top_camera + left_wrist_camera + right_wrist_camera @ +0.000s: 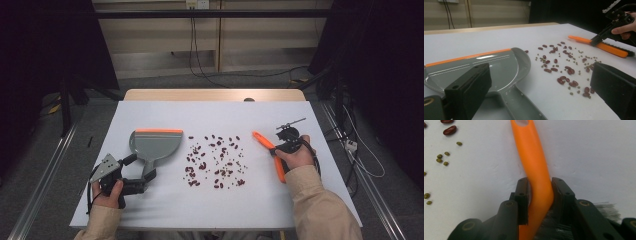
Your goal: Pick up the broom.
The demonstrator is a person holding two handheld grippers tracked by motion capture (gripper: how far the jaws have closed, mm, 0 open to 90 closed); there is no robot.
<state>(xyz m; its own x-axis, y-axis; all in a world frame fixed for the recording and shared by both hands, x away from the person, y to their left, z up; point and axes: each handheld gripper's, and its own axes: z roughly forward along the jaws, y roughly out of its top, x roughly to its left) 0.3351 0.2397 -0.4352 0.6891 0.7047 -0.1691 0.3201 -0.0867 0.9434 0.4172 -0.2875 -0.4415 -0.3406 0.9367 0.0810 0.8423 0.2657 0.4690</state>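
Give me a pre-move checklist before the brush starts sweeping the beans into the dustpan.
1. Right hand-held gripper clamped on the brush handle: ok.
2. Brush lifted off the table: cannot tell.
3. Left hand-held gripper shut on the dustpan handle: not ok, jaws open astride it.
4. Dustpan's orange lip facing the beans: not ok, it points to the far side.
5. Beans all on the table: ok.
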